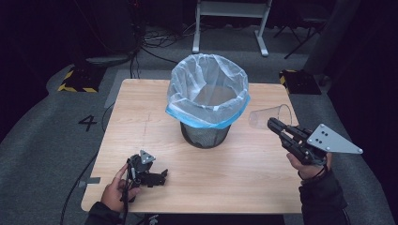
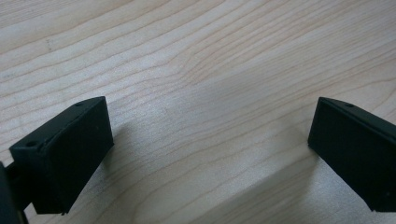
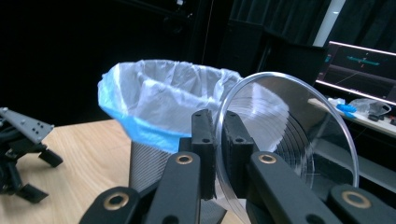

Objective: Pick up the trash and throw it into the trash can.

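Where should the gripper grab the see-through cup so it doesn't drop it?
By the rim wall, the way the right gripper has it now: one jaw inside the clear plastic cup, one outside, pinching the thin wall at the open mouth. The cup lies sideways with its mouth toward the gripper, so coming in at the mouth edge suits it. Squeeze gently; it looks flimsy.

A clear plastic cup lies on its side in mid-air at the right of the high view, its open mouth facing right, its rim pinched. Just left of it, centre frame, a black wire-mesh bin stands upright on the wood, lined with a translucent blue-edged bag, seemingly empty.
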Demonstrator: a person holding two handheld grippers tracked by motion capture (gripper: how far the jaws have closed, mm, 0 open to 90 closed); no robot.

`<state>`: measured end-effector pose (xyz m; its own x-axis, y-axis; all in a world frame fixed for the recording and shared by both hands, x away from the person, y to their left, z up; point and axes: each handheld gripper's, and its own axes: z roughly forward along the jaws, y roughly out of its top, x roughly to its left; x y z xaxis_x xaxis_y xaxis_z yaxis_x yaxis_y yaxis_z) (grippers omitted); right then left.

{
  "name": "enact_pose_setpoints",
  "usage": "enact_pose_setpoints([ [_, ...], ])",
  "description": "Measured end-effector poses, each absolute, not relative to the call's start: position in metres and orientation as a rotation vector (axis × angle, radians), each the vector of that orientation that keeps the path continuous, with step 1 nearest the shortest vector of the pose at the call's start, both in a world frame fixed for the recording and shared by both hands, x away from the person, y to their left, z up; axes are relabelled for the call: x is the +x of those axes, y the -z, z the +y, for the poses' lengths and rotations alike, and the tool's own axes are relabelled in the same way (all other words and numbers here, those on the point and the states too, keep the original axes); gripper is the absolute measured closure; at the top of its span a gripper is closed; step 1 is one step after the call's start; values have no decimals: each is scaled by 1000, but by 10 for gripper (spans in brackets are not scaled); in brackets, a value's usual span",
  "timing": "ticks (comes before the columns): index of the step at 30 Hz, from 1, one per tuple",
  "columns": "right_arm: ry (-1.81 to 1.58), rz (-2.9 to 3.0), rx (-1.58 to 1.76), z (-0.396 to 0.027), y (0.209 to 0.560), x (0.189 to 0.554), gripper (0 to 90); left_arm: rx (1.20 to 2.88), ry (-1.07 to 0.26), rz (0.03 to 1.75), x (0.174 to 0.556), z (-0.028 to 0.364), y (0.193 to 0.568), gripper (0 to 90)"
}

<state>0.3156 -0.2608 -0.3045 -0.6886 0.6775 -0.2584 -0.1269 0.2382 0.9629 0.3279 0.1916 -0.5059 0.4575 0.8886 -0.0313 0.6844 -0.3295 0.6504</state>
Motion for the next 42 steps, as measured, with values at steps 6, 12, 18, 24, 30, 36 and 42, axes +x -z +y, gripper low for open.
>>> enact_pose_setpoints([
  [6,-1527,1787,503,-261,295,319,864,2114,-445,1306,328,192,506,1],
  [12,-1523,1759,508,-259,288,326,867,2113,-445,1306,328,192,506,1],
  [18,-1536,1726,533,-257,285,330,870,2114,-445,1306,328,192,506,1],
  [24,-1563,1692,526,-254,278,331,872,2114,-445,1306,328,192,506,1],
  [30,-1571,1675,496,-247,270,332,871,2114,-445,1306,328,192,506,1],
  [36,-1605,1670,477,-230,265,338,871,2114,-445,1306,328,192,506,1],
  [42,-1625,1673,458,-214,262,344,871,2114,-445,1306,328,192,506,1],
])
